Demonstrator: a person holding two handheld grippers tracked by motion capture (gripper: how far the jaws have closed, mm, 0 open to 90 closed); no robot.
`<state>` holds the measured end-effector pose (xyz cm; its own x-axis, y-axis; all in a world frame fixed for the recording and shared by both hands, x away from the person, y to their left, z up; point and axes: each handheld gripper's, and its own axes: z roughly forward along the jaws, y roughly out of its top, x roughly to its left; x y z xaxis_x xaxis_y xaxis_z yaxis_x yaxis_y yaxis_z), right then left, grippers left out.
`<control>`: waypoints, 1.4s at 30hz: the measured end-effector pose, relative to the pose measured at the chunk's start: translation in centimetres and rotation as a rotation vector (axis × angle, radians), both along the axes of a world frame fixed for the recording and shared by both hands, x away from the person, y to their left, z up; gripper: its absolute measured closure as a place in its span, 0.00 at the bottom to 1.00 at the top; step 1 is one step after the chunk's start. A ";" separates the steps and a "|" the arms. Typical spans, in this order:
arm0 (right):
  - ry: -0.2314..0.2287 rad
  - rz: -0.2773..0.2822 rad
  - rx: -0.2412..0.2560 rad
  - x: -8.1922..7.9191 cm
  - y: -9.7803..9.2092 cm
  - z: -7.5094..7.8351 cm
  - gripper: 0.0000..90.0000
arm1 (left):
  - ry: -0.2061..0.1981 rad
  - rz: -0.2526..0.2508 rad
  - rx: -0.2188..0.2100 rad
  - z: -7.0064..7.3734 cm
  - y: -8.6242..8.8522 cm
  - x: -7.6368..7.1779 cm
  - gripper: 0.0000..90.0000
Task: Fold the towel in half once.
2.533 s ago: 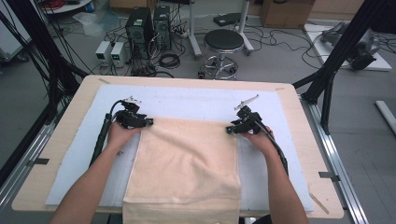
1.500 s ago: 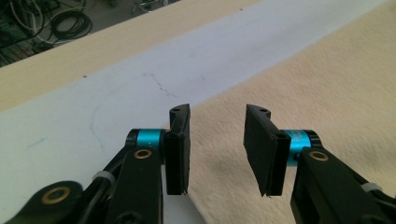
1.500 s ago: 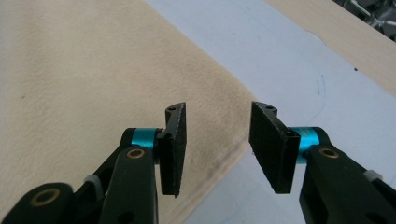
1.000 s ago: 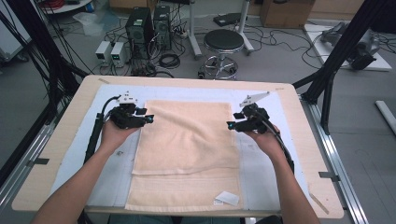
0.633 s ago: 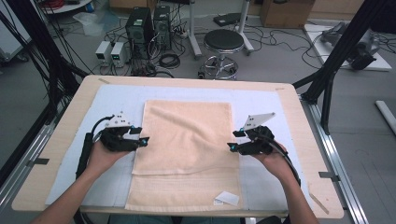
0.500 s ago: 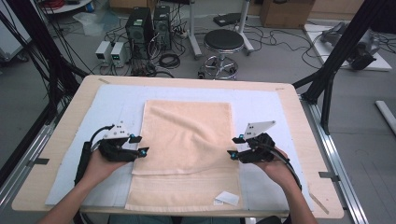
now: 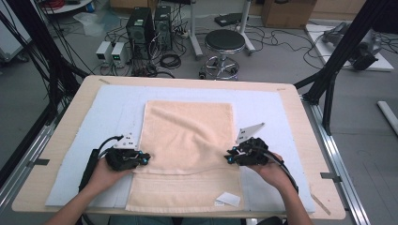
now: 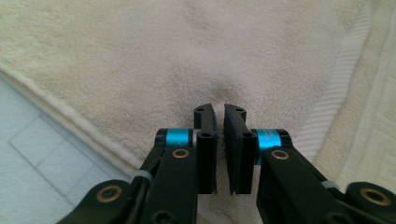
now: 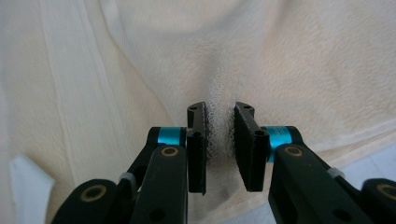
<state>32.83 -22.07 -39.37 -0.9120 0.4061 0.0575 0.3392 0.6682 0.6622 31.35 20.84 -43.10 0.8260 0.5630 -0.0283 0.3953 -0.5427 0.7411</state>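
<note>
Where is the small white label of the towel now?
In the high view, the white label lies on the towel, near its front right corner, below the right gripper.

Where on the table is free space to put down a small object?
Free: the blue mat left of the towel, the strip right of it, and the band beyond its far edge. Crowded: near side, where the left gripper and right gripper pinch the towel.

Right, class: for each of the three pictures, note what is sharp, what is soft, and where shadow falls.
High view: even room light, slightly soft; the towel reads clearly. Left gripper view: the left gripper is sharp, towel pile soft, with a dark shadow just ahead of the tips. Right gripper view: the right gripper is crisp, with sharp terry loops bunched between the jaws, softer beyond.
</note>
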 end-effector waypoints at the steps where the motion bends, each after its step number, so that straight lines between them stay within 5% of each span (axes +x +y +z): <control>1: 0.001 -0.008 0.022 0.4 -0.1 0.3 0.84 | -0.005 0.015 -0.006 0.1 0.0 0.2 0.94; 5: 0.005 -0.069 -0.002 2.4 0.0 0.7 0.83 | -0.022 0.091 -0.012 0.1 0.2 1.4 0.94; 9: 0.033 -0.143 -0.047 4.8 0.3 -1.3 0.83 | -0.033 0.160 -0.033 0.0 0.5 2.4 0.93; 11: 0.081 -0.169 -0.022 5.8 0.3 -2.3 0.79 | -0.043 0.179 -0.022 0.0 0.2 3.1 0.93; 14: 0.082 -0.195 0.009 6.4 0.1 -2.5 0.69 | -0.049 0.204 -0.030 0.1 -0.2 4.0 0.92; 17: 0.060 -0.197 0.013 6.0 -0.3 -2.0 0.62 | -0.038 0.204 -0.049 0.4 -0.3 4.2 0.84; 23: -0.063 -0.147 0.041 3.6 -0.8 0.3 0.61 | -0.077 0.183 -0.057 1.9 0.4 3.0 0.69; 31: -0.174 -0.070 0.002 0.5 -0.4 2.0 0.65 | -0.122 0.145 -0.059 3.5 1.9 0.4 0.66; 34: -0.178 -0.020 0.030 -0.3 0.0 1.9 0.70 | -0.110 0.100 -0.053 3.0 1.7 -0.3 0.70; 42: -0.123 -0.018 -0.051 0.8 0.6 -1.4 0.69 | -0.039 0.085 0.004 0.8 0.9 1.3 0.71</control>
